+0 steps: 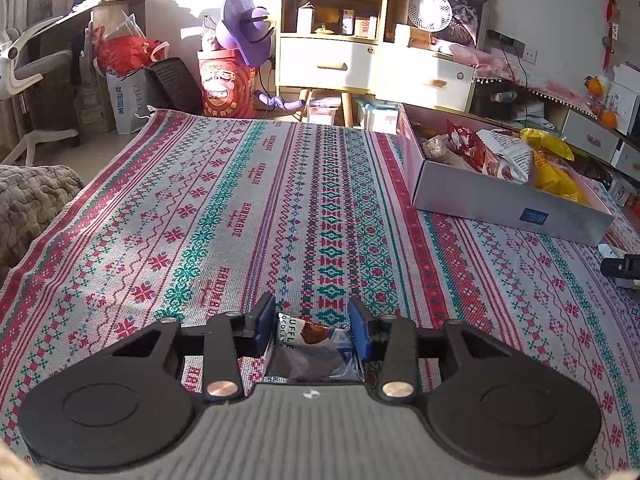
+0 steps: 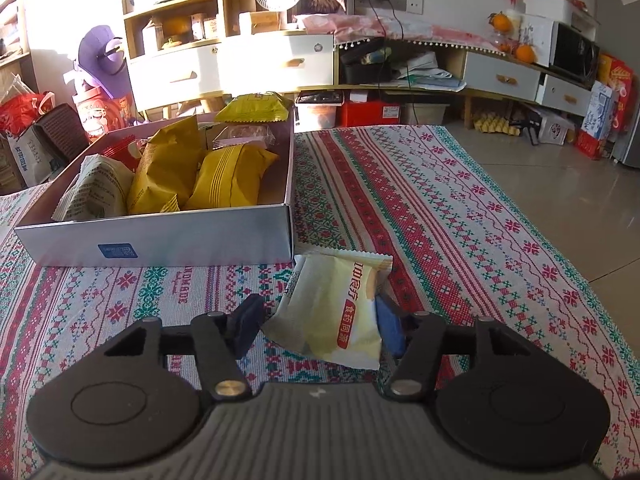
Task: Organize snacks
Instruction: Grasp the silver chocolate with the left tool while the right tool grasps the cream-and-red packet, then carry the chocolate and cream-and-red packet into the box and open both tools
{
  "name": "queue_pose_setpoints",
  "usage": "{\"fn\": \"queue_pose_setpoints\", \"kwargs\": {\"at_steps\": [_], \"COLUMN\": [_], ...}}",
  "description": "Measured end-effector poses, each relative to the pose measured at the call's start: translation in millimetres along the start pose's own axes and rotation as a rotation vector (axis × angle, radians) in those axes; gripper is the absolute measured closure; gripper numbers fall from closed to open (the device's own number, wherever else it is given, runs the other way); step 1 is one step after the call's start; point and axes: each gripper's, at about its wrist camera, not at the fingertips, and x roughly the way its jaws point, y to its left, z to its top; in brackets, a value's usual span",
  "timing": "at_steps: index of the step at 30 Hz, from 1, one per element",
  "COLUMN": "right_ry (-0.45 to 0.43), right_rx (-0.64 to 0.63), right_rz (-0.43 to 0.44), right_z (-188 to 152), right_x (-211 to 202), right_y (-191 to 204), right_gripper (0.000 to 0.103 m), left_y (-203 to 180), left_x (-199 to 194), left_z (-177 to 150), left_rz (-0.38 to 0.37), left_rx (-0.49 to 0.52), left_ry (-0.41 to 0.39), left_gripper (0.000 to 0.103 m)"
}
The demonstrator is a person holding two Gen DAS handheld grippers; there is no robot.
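Item: left gripper (image 1: 314, 322). Jaws partly closed; a dark chocolate truffle packet (image 1: 314, 354) sits between the blue pads (image 1: 362, 330), both appearing to press its sides. Packet lies low on the patterned tablecloth (image 1: 240, 200). The grey snack box (image 1: 500, 200) stands ahead and to the right, well apart.

Item: right gripper (image 2: 318, 330). Jaws partly closed around a pale yellow snack packet (image 2: 336, 308); the right pad touches its edge, the left pad stands just clear, so firm hold cannot be confirmed. Snack box (image 2: 160, 236) lies ahead and left, near, already holding several yellow packets (image 2: 230, 178).

Step in hand: pickup of the two loose snacks.

Next move, judged: secure both grips, lift, carry over the box rim, release inside.
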Motion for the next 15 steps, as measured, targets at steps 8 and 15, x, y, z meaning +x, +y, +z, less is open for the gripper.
{"fn": "queue_pose_setpoints", "kwargs": {"at_steps": [8, 15], "right_ry": [0.046, 0.099], "right_rx": [0.030, 0.047], "right_rz": [0.083, 0.203], "right_z": [-1.2, -1.0], "right_x": [-9.7, -19.4], "right_y": [-3.8, 6.5], "right_gripper": [0.049, 0.049], "left_y": [-6.1, -12.9], "left_x": [-2.0, -3.8], "left_z": [0.3, 2.2], "left_rz": [-0.045, -0.090], "left_rx": [-0.001, -0.003], "left_ry": [0.023, 0.040], "left_gripper": [0.059, 0.060]}}
